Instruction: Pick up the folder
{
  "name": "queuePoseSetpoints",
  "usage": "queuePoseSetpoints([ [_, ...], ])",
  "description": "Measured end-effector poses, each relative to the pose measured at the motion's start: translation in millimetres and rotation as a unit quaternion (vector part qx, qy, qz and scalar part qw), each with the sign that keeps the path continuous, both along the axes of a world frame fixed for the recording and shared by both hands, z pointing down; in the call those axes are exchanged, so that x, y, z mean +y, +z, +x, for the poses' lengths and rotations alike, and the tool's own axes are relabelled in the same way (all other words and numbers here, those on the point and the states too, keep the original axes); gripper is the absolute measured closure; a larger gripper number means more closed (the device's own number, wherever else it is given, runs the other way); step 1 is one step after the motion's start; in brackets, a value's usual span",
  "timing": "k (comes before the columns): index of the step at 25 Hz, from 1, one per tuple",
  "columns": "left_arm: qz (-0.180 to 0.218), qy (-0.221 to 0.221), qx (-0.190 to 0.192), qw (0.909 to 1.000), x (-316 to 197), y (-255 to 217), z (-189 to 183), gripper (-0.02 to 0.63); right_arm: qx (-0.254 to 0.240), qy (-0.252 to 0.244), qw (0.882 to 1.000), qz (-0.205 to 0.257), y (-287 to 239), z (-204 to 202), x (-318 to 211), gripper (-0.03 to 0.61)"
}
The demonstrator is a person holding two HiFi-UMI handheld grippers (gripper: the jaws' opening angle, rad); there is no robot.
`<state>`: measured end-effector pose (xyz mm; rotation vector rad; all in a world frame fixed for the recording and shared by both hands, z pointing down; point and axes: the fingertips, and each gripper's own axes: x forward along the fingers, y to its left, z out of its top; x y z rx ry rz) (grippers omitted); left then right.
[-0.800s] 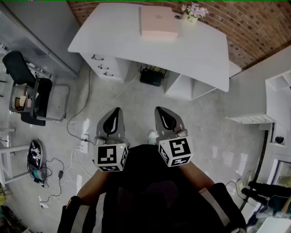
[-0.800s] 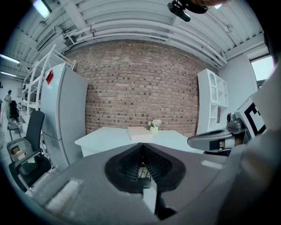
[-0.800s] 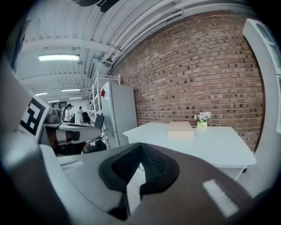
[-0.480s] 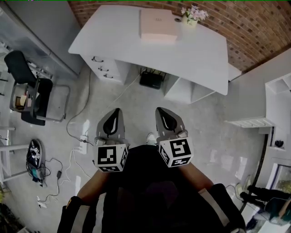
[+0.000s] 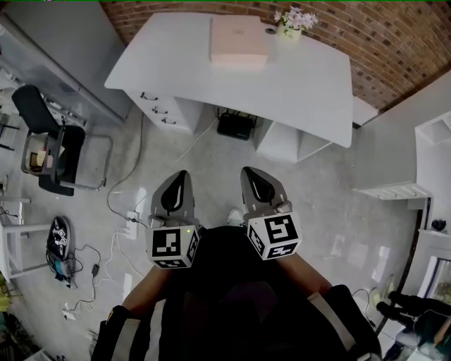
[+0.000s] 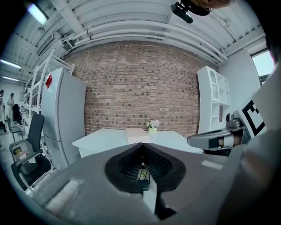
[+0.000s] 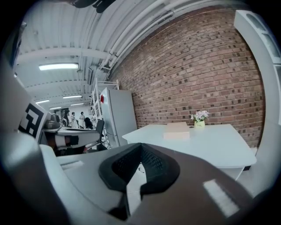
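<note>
A pale pink folder (image 5: pixel 239 40) lies flat on the white desk (image 5: pixel 303 84) by the brick wall, next to a small pot of flowers (image 5: pixel 294 21). It also shows as the pink folder (image 6: pixel 136 134) in the left gripper view and as the pink folder (image 7: pixel 177 130) in the right gripper view. My left gripper (image 5: pixel 177 182) and right gripper (image 5: pixel 255 179) hang side by side over the floor, well short of the desk. Both are shut with nothing between the jaws.
A black box (image 5: pixel 235 124) sits under the desk, and a drawer unit (image 5: pixel 163 107) stands at the desk's left end. A black chair (image 5: pixel 51 144) stands at the left. Cables and a power strip (image 5: pixel 130 224) lie on the floor. A white shelf unit (image 5: pixel 430 162) is at the right.
The view has shifted slightly, so the desk sits a little further left and higher in the head view. Both grippers keep their place and stay shut.
</note>
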<state>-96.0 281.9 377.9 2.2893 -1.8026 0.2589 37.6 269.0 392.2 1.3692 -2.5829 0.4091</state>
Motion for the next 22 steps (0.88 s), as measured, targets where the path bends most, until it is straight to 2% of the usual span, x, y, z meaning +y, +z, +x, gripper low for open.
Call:
queuePoseSetpoints([
  [4,-0.006,0.003,-0.003,1.0000,3,2,18,0.615,0.003,0.001,1.000,0.000,1,17,2,0.577],
  [11,-0.015,0.009,-0.003,0.9999,-4,10,23,0.615,0.000,0.004,1.000,-0.012,13,18,-5,0.577],
  [22,-0.029,0.053,0.020,0.9980,-83,29,28,0.615,0.027,0.047,0.998,-0.029,26,23,-71,0.577],
])
